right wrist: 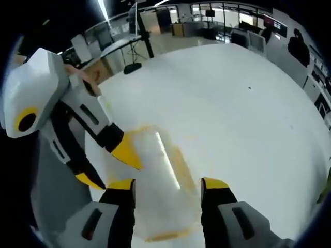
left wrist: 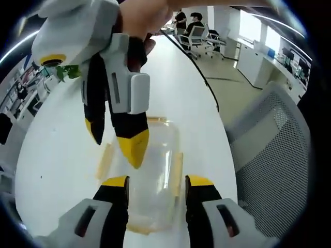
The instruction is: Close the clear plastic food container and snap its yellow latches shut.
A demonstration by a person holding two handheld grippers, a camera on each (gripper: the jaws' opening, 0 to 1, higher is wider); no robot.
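Two tongs over clear container (left wrist: 150, 170) on white tabletop (left wrist: 62, 155), left tongs (left wrist: 156, 182) apart, right tongs (right wrist: 168, 182) apart, yellow latches (left wrist: 177, 165) at container sides

A white table (left wrist: 67, 155) with a curved edge is carrying a clear container (left wrist: 147, 175), which is sitting flat on it near that edge, its lid on and its yellow latches (left wrist: 105, 160) lying along the sides.
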